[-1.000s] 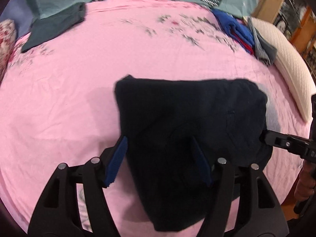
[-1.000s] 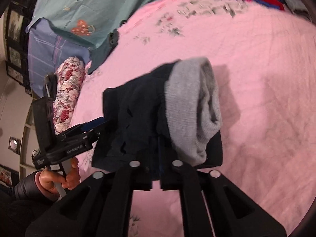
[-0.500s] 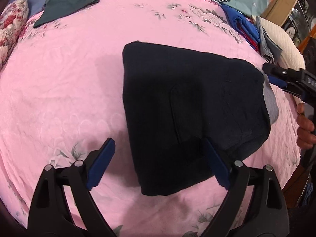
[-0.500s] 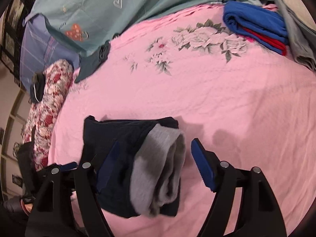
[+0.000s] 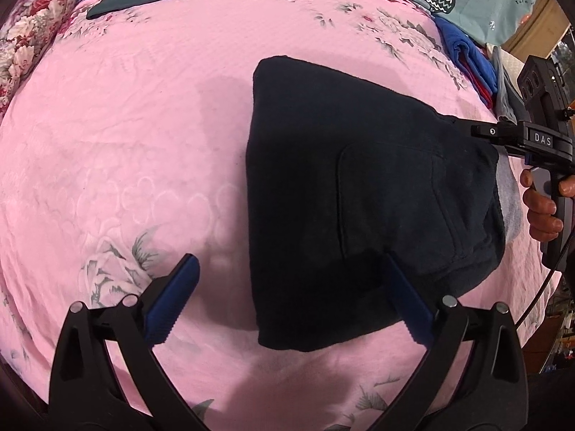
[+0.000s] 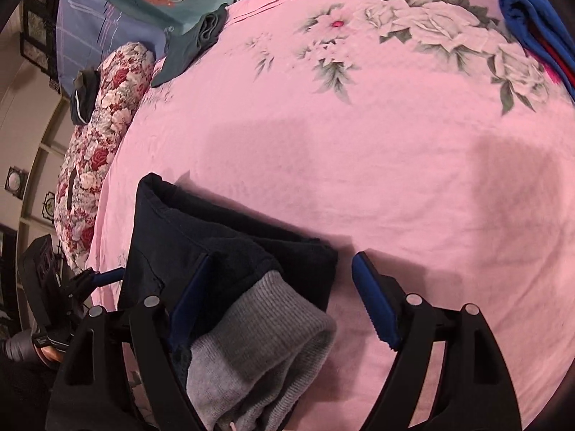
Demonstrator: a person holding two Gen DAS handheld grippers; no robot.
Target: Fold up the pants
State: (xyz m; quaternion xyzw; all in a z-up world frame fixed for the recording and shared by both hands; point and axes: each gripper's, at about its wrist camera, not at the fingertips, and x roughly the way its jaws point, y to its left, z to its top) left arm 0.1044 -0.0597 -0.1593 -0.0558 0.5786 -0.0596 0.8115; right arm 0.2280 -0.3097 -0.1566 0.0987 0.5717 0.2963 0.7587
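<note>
Left wrist view — dark pants folded into a flat bundle, grey waistband showing, both tools' jaws spread, just opened, gripping nothing

Setting: home bedroom. Evidence: bed under a pink quilted floral bedspread, red rose-print bolster pillow at far left, folded blue clothes far right, framed pictures on wall.

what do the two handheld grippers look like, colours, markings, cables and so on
Both the left gripper and the right gripper have black, cut-out plastic fingers with silver pivot pins and blue ribbed pads. Seen from the left wrist, the right gripper's black body bears white "DAS" lettering, a pistol-style handle and a thin black cable.
</note>
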